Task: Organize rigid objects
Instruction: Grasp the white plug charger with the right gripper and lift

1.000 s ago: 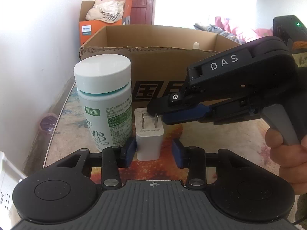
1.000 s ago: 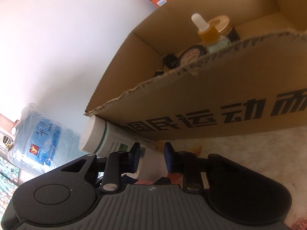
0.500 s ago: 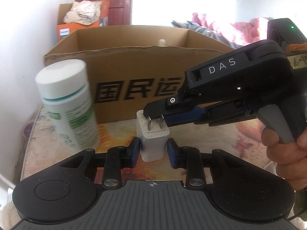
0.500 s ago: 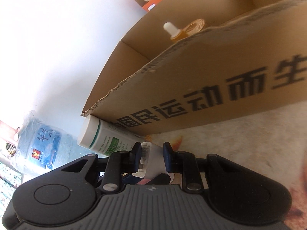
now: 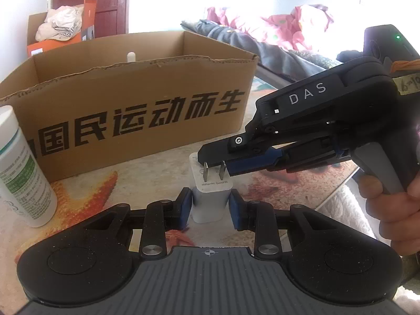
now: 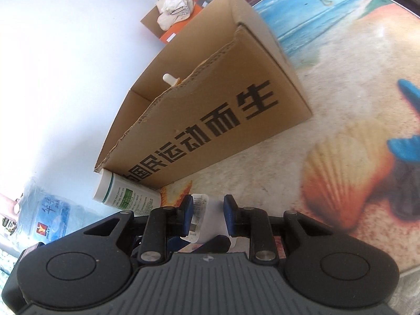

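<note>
White charger [image 5: 211,202] pinched by left hand-held gripper [image 5: 210,207], prongs nipped by right hand-held gripper [image 5: 223,165]: 2 grips, probably for carrying to carton [image 5: 136,105] ahead.

**Two close wrist views, one shared box**

The left wrist camera looks slightly downward over its claw [image 5: 210,207] toward the cardboard box [image 5: 136,99] at upper left. The right wrist view, rolled sideways, sees the same box [image 6: 210,120] and white bottle [image 6: 123,197] close up.

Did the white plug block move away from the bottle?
Yes. The white plug block, gripped by both claws, now sits far right of the bottle, before the box's middle.
</note>
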A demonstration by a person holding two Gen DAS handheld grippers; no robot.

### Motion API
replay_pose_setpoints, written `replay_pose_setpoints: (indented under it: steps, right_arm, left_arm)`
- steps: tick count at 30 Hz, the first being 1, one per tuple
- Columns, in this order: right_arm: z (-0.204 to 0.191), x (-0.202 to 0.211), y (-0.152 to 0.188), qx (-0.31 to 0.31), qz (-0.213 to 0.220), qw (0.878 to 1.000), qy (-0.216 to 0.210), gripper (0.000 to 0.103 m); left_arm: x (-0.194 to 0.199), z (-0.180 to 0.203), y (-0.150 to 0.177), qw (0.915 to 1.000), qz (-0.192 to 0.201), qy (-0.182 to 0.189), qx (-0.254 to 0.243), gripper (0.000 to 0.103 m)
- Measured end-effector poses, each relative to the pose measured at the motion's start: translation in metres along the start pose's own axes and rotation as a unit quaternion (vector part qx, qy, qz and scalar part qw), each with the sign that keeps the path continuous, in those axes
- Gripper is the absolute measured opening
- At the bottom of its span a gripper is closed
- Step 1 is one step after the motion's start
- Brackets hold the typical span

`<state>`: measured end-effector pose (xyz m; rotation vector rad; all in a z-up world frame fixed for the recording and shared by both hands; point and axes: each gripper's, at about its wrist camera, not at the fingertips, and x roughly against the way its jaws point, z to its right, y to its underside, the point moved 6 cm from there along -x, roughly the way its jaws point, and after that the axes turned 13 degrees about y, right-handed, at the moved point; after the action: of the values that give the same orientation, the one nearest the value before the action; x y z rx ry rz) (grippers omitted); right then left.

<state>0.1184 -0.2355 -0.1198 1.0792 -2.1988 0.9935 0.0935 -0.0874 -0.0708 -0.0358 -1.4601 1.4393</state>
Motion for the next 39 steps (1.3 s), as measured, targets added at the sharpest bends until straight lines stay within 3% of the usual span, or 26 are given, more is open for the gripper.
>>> replay_pose_setpoints:
  steps: [14,25,32,39]
  right_arm:
    - [0.01,0.001,-0.001,-0.017,-0.009,1.0,-0.018,0.028]
    - [0.013,-0.001,0.0,-0.019,-0.007,0.999,-0.035,0.03]
    - [0.001,0.012,-0.002,-0.002,0.011,0.999,-0.044,0.03]
    - [-0.038,0.046,-0.02,0.048,0.051,0.994,-0.078,0.03]
  left_arm:
    - [-0.023,0.004,-0.016,0.999,-0.026,-0.024,-0.026,0.032]
    - [-0.03,0.009,-0.015,0.9982,-0.027,-0.046,-0.03,0.026]
    - [-0.017,0.012,-0.021,0.9978,-0.009,-0.057,-0.033,0.026]
    - [0.018,0.021,-0.051,0.9949,0.036,-0.081,-0.049,0.026]
